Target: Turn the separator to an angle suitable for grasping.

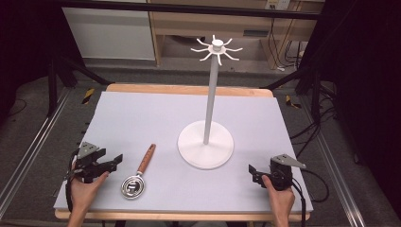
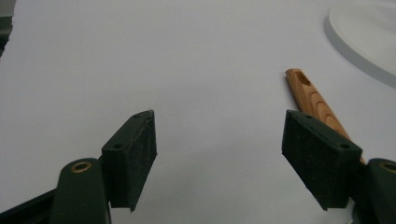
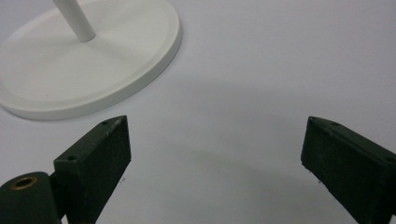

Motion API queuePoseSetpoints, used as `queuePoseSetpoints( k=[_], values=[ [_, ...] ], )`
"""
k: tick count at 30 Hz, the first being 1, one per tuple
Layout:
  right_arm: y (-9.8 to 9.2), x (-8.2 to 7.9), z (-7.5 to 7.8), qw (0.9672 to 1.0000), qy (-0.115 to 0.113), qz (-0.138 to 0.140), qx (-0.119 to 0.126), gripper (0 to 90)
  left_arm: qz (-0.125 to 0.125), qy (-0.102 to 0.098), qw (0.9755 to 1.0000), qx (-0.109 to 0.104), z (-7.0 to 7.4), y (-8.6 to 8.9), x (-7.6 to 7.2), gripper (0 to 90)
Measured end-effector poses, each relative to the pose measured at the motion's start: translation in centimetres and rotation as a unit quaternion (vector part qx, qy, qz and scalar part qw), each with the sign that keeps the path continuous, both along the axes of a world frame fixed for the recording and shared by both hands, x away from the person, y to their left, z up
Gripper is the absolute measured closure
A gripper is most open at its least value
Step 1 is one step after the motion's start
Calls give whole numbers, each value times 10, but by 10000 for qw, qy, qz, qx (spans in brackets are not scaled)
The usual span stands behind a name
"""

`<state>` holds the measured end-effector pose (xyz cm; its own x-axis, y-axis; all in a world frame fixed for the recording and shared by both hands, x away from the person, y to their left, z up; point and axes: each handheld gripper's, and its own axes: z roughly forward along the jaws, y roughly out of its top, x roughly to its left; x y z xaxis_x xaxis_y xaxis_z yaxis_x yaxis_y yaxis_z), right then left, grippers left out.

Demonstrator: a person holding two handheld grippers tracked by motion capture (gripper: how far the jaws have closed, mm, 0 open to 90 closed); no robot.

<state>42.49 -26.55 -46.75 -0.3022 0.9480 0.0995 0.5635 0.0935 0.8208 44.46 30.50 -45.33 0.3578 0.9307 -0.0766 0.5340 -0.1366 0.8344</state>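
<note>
1. Strainer (image 1: 137, 174): small metal tea strainer w/ wooden handle, lying flat on the grey mat (image 1: 156, 113), front-left area. Bowl end toward the person, handle angled away & to the right.
2. Left gripper (image 1: 111, 163): held by the left hand (image 1: 85, 187) at the mat's front-left edge, just left of the strainer, not touching it. Jaws wide apart, nothing between them. In the left gripper view the wooden handle tip (image 2: 308, 93) runs beside & behind the right-side jaw.
3. Right gripper (image 1: 254, 174): in the right hand (image 1: 280, 196) at front-right of the mat, near the stand's base. Jaws wide, empty; bare mat between them.
4. White hook stand (image 1: 206, 144): round base mid-mat, upright pole, ring of hooks on top. Base sits between the two grippers, apart from the strainer.
</note>
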Motion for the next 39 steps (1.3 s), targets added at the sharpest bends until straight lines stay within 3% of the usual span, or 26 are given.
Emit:
queuePoseSetpoints(
  k=[7,10,17,19,21,31,33,39],
  values=[
    [-4,-6,1,9999,-151,42,19,89,-86,1,9999,-149,9,-6,-4,275],
    [-6,-7,2,9998,-206,-68,53,89,-295,15,9994,-199,17,-14,-6,275],
    [-3,-7,2,9998,-198,0,-83,89,-537,13,9984,-181,26,-28,-10,279],
    [-1,-7,2,9998,-163,45,-99,89,-606,59,9980,-144,28,-31,-11,277],
    [2,-6,1,9998,-123,97,-130,89,-760,151,9967,-254,30,-36,-11,276],
    [8,-5,-1,9995,-85,199,-238,89,-941,224,9953,-48,35,-53,-10,281],
    [9,-6,-1,9995,-58,234,-222,88,-1069,308,9938,29,37,-59,-8,287],
    [11,-6,-1,9994,-82,233,-240,88,-1136,355,9928,127,42,-66,-1,287]
  ],
)
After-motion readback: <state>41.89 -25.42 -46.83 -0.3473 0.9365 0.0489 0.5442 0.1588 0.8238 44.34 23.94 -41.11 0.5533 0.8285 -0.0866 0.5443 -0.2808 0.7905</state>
